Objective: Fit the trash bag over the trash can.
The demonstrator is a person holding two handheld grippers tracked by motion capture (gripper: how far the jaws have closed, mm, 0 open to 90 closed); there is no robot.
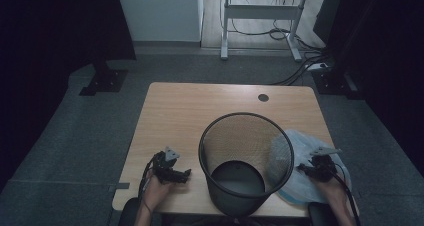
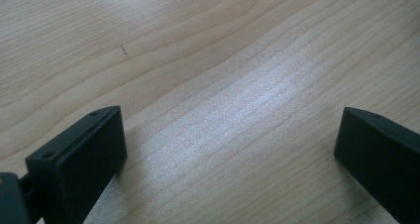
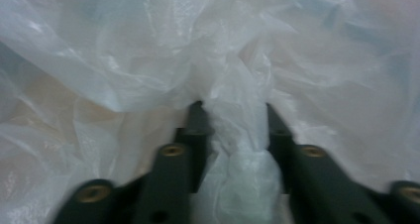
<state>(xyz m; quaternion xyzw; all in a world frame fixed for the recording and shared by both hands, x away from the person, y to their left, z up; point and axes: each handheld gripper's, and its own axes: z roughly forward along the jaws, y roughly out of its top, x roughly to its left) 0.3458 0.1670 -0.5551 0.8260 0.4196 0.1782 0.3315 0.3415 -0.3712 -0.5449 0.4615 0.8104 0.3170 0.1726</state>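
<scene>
The left gripper (image 2: 230, 149) is hovering low over the wooden table (image 2: 208, 50), its two black jaws standing wide apart. Bare light wood grain is lying between them and stretching ahead, with a pale sheen running diagonally across it.

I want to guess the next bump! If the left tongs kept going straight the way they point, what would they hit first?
Probably the wire bin. In the high view the left tongs point sideways toward its dark wall, with bare tabletop between. Their own view shows wood ahead, so they may tilt down and meet the table first.
</scene>
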